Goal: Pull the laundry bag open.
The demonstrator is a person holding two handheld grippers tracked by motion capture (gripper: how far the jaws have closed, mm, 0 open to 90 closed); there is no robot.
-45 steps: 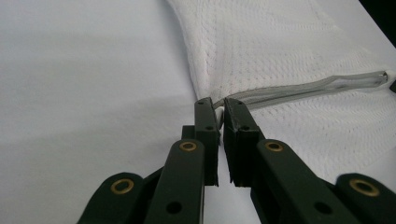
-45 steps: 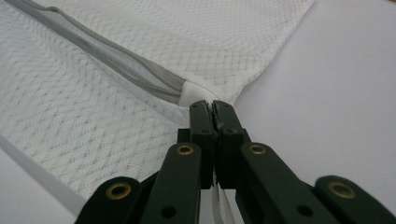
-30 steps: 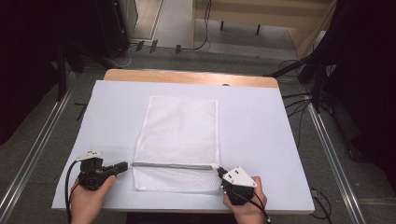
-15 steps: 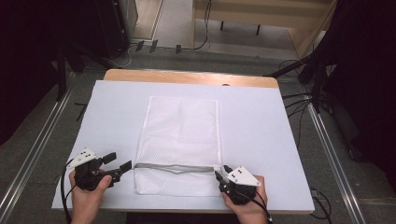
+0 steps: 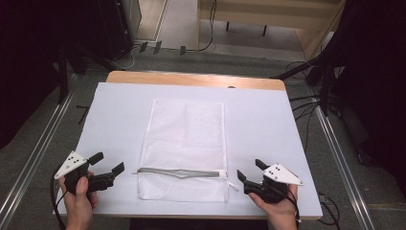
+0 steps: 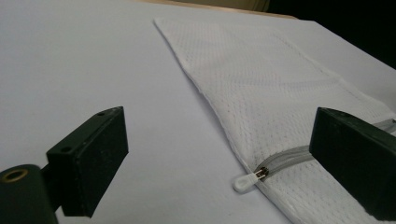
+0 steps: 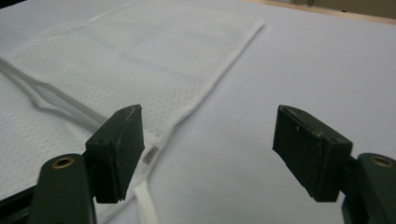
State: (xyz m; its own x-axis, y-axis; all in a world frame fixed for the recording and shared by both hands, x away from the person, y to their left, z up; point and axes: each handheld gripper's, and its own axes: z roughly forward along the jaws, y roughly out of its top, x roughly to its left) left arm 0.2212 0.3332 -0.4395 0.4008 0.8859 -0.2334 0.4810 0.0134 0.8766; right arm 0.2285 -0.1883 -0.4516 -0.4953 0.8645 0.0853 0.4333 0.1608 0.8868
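A white mesh bag [image 5: 184,139] lies flat on the white table [image 5: 268,120], its grey zipper [image 5: 182,172] running across near the front end. My left gripper [image 5: 109,162] sits just left of the bag, open; its jaws have just been opening and nothing is between them. In the left gripper view [image 6: 219,151] the white zipper pull [image 6: 245,182] rests on the table ahead of the jaws, untouched. My right gripper [image 5: 249,169] is right of the bag, open, its jaws also just opened and holding nothing [image 7: 208,149]. The bag's corner [image 7: 154,140] lies beside its left jaw.
The table's wooden far edge [image 5: 191,79] shows beyond the white top. Dark cables [image 5: 306,103] and stands crowd the floor around the table, and metal rails [image 5: 28,163] run along both sides. Bare table surface lies on both sides of the bag.
Both grippers went from shut at the zipper's ends to open. The right hand drew away to the right. The zipper, straight before, now lies slightly slack.
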